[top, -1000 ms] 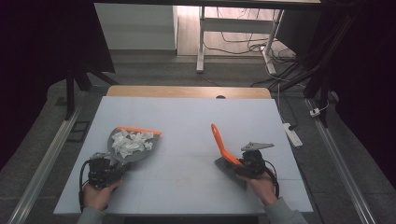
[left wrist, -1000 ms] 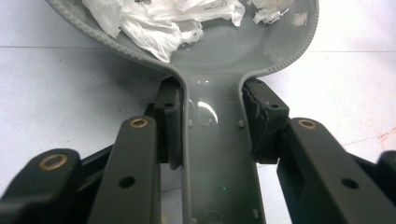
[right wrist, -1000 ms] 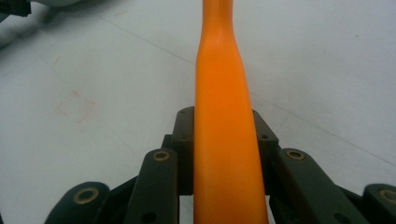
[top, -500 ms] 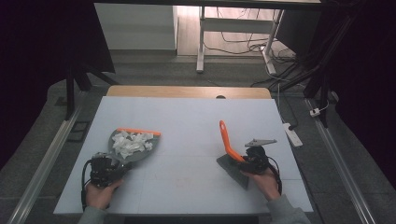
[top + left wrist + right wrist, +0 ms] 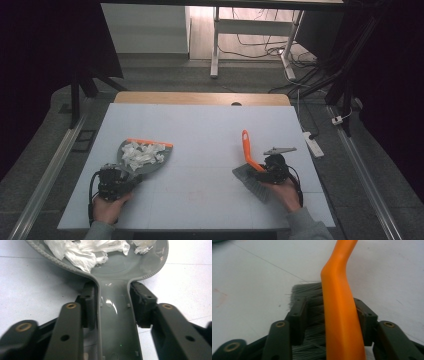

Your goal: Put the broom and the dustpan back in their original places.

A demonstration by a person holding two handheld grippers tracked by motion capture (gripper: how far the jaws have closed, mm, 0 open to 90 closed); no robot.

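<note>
Fingers [image 5: 88, 305] of the left gripper [image 5: 112, 306] flank the dustpan's grey handle; jaws have just been opening a little, left pad looks against the handle, right pad shows a thin gap, so nothing is clamped. Right gripper [image 5: 329, 322] has just been opening too: its pads stand either side of the brush's orange handle with gaps (no squeeze visible), bristles lying between the jaws.

Counts: one dustpan [image 5: 145, 157], one brush [image 5: 250, 167], one heap of crumpled white paper scraps [image 5: 142, 152] in the pan (single pieces too small to count), two grippers, two hands, one white table [image 5: 200, 130].

Pose: left hand [image 5: 107, 207] comes in from the near edge at the table's left, gripper low, pointing forward and slightly right. Right hand [image 5: 287, 192] comes in near right, gripper pointing forward-left.

Dustpan lies flat on the left of the table, long axis from handle near the person to its orange-lipped mouth farther away. Brush sits right of centre, grey head on the table nearest the person, orange handle rising away and slightly left. The two are well apart.
</note>
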